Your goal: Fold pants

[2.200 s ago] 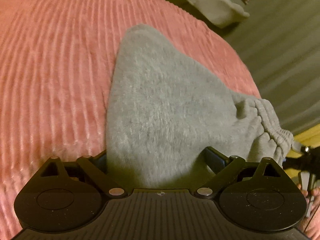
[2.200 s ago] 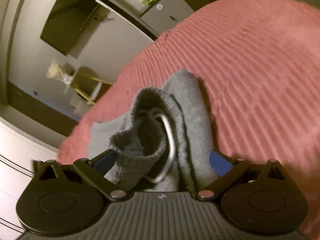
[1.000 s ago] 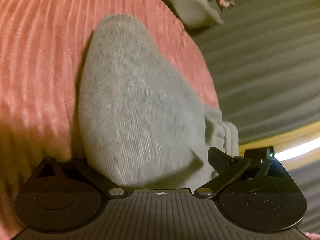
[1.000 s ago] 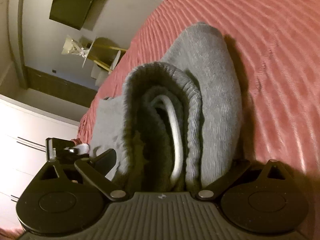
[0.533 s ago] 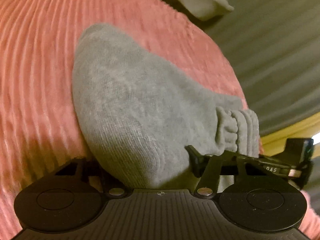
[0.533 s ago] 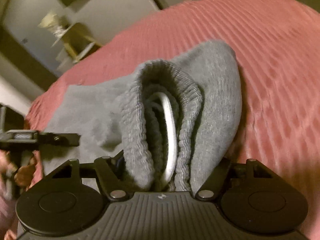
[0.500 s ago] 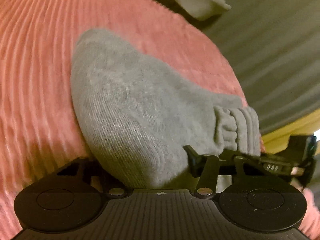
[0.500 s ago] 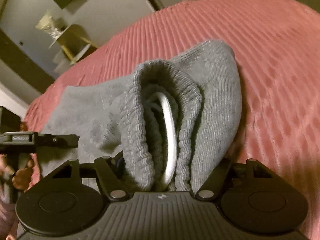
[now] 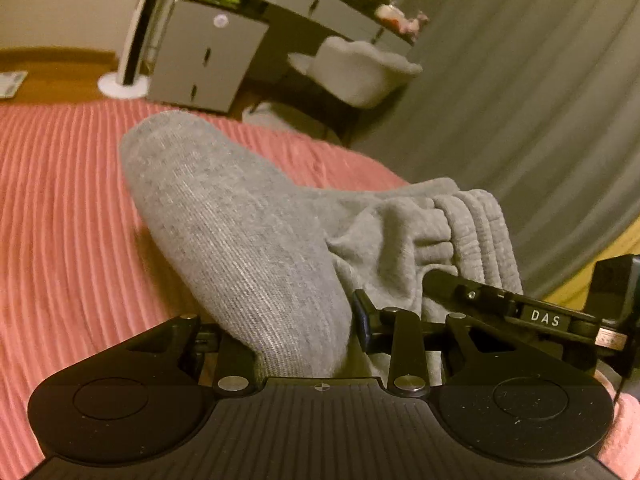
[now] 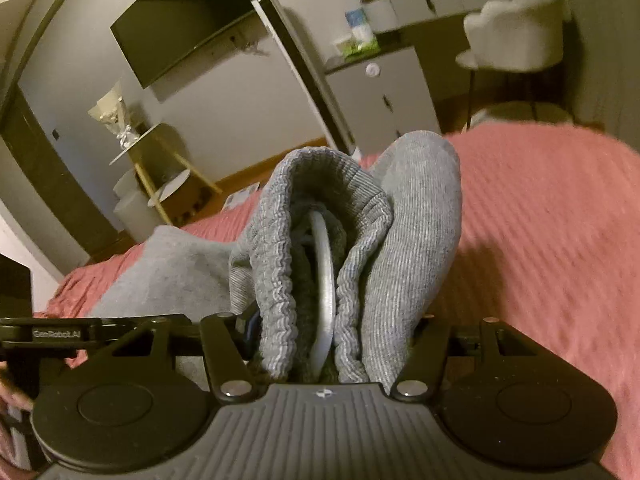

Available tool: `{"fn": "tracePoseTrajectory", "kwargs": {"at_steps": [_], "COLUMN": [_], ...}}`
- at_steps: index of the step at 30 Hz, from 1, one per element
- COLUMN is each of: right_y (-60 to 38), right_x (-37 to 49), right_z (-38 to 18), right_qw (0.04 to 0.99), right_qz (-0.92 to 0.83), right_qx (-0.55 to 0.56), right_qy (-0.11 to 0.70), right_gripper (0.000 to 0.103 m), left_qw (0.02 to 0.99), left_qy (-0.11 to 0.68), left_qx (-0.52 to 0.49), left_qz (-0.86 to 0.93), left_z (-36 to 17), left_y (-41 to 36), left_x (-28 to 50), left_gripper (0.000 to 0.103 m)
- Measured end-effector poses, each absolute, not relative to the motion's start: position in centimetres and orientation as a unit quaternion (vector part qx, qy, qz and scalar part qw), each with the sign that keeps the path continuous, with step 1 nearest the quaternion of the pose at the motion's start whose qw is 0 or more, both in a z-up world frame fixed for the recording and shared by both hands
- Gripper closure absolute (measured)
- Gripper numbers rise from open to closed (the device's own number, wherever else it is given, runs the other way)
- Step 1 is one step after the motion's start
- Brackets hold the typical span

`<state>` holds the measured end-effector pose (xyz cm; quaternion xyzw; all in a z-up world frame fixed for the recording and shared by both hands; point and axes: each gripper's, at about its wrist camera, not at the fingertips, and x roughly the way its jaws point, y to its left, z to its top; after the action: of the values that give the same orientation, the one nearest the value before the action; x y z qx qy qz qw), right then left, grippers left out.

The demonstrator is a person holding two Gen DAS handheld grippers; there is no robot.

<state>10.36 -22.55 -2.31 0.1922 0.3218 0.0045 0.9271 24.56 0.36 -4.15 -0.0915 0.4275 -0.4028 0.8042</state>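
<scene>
Heather-grey pants (image 9: 248,232) with fine knit ribbing lie on a salmon-pink bedspread (image 9: 60,220) of raised parallel ridges; beyond the bedspread, a white fluffy chair (image 10: 516,36), grey pleated curtain (image 9: 540,100), black tongs (image 9: 288,344)

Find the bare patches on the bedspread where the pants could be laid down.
Free: the bedspread left of the pants in the left view, and the stretch right of them in the right view. Crowded: the near middle, where the left gripper and right gripper both clamp bunched cloth.
</scene>
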Motion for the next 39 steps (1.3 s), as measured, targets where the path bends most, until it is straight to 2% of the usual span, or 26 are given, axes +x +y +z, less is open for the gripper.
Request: {"fn": "tracePoseTrajectory", "kwargs": {"at_steps": [3, 5, 6, 7, 9, 13, 16, 18, 21, 24, 27, 28, 29, 30, 33, 39], "right_y": [-23.1, -22.5, -22.6, -22.7, -23.5, -24.4, -23.9, -22.7, -20.2, -19.8, -20.8, -20.7, -20.9, -20.4, -19.3, -17.1], "right_x": [12.6, 14.7, 15.4, 15.9, 15.6, 11.7, 9.3, 8.8, 9.1, 10.1, 8.9, 8.2, 7.3, 6.3, 2.2, -6.1], "right_z": [-2.7, -4.2, -4.7, -5.1, -5.5, -3.5, -1.8, -1.8, -3.7, -6.9, -7.5, -6.6, -5.7, -4.9, -3.5, -8.0], "right_qw": [0.931, 0.928, 0.926, 0.923, 0.914, 0.93, 0.943, 0.939, 0.929, 0.914, 0.911, 0.915, 0.919, 0.926, 0.935, 0.896], "right_qz": [-0.009, -0.021, -0.037, -0.066, -0.123, -0.165, -0.129, -0.052, 0.021, 0.022, 0.009, -0.006, -0.029, -0.073, -0.132, -0.109], "right_qx": [0.172, 0.161, 0.147, 0.124, 0.116, 0.116, 0.162, 0.212, 0.215, 0.193, 0.203, 0.203, 0.199, 0.179, 0.134, 0.142], "right_qy": [0.321, 0.334, 0.345, 0.357, 0.37, 0.306, 0.262, 0.266, 0.302, 0.358, 0.359, 0.349, 0.338, 0.325, 0.3, 0.407], "right_gripper": [0.044, 0.039, 0.034, 0.03, 0.025, 0.013, 0.013, 0.013, 0.013, 0.013, 0.024, 0.023, 0.019, 0.004, 0.003, 0.003], "left_qw": [0.82, 0.825, 0.827, 0.833, 0.837, 0.862, 0.874, 0.871, 0.859, 0.848, 0.836, 0.834, 0.832, 0.831, 0.83, 0.816], "left_qy": [0.422, 0.435, 0.445, 0.456, 0.469, 0.433, 0.405, 0.397, 0.411, 0.44, 0.47, 0.476, 0.481, 0.485, 0.489, 0.513], "left_qx": [-0.064, -0.067, -0.068, -0.06, -0.052, -0.076, -0.097, -0.124, -0.137, -0.123, -0.12, -0.124, -0.127, -0.128, -0.124, -0.085], "left_qz": [-0.381, -0.355, -0.336, -0.309, -0.277, -0.251, -0.252, -0.263, -0.271, -0.269, -0.258, -0.252, -0.245, -0.24, -0.237, -0.254], "left_z": [-4.8, -6.4, -7.3, -8.2, -9.1, -7.9, -6.5, -6.2, -6.1, -7.5, -9.0, -9.1, -9.2, -9.4, -9.5, -10.8], "left_y": [-1.1, -2.1, -2.1, -1.8, -0.3, 4.0, 5.3, 5.8, 6.1, 6.1, 7.9, 8.5, 9.2, 9.7, 10.2, 8.1], "left_x": [26.3, 27.4, 27.8, 28.3, 28.7, 27.0, 24.7, 22.7, 19.7, 17.7, 16.0, 15.5, 15.1, 14.4, 12.4, 7.8], "left_gripper": [0.067, 0.062, 0.057, 0.048, 0.038, 0.02, 0.014, 0.008, 0.007, 0.007, 0.007, 0.007, 0.007, 0.007, 0.007, 0.006]}}
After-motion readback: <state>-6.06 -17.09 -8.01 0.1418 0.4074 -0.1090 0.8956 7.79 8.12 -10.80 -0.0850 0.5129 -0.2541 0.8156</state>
